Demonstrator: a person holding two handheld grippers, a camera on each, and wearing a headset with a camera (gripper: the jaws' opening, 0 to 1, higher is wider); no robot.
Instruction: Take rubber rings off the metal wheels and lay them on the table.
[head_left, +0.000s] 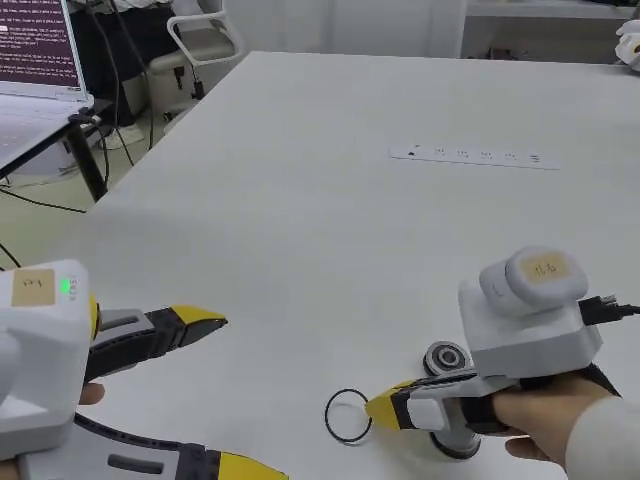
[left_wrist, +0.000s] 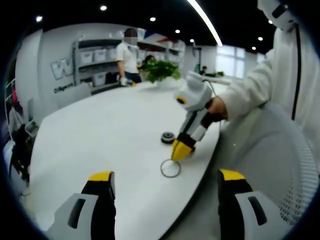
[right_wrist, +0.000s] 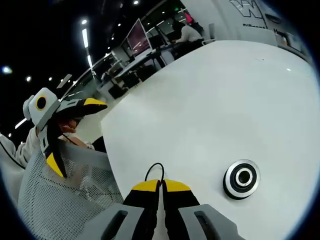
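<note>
Nearest the headset, left gripper (head_left: 225, 392) is being held low over the near edge of the table (head_left: 300, 200), its jaws spread wide with nothing between them. It is seemingly being parked clear so that the other side's work is not being crowded. Right gripper (head_left: 385, 405) is being gripped from behind by a hand (head_left: 545, 420), wrist low, jaws pointing towards the person's left and tipped down to the tabletop. Its jaws are being pressed together on the near rim of a rubber ring (head_left: 327, 416), whose loop is lying flat on the table (pinched, not yet let go). Metal wheel (head_left: 447, 357) is sitting just beside that gripper, apart from the ring. By judgement, the ring is being laid down clear of the wheel so that neither is being covered.
</note>
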